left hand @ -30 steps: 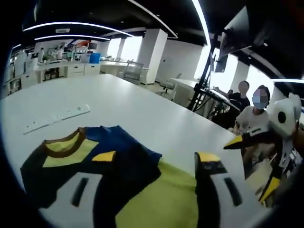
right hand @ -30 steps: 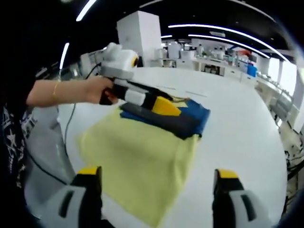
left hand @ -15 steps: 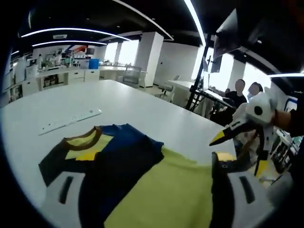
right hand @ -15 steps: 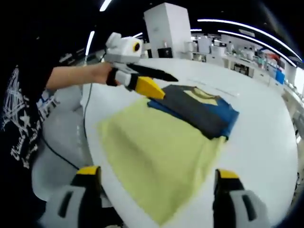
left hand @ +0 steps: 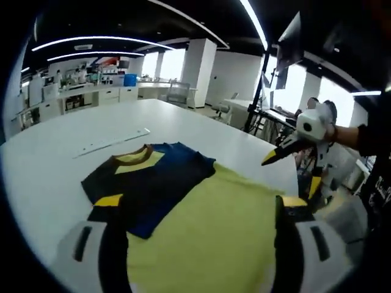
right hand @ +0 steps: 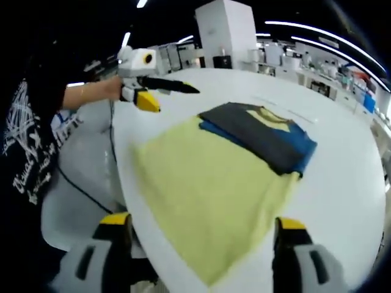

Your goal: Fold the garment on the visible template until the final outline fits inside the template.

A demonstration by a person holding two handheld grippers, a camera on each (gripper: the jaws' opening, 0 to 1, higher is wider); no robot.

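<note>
Left gripper [right hand: 160,93] and right gripper [left hand: 292,160] hover released, apart from the garment [right hand: 256,137].

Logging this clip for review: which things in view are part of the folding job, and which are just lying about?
Job:
- garment, yellow-green body, dark navy top folded over
- left gripper, open, off the cloth
- right gripper, open, off the cloth
- white table under it

Lying about:
- long white strip beyond the collar
- office chairs and counters in the background
</note>
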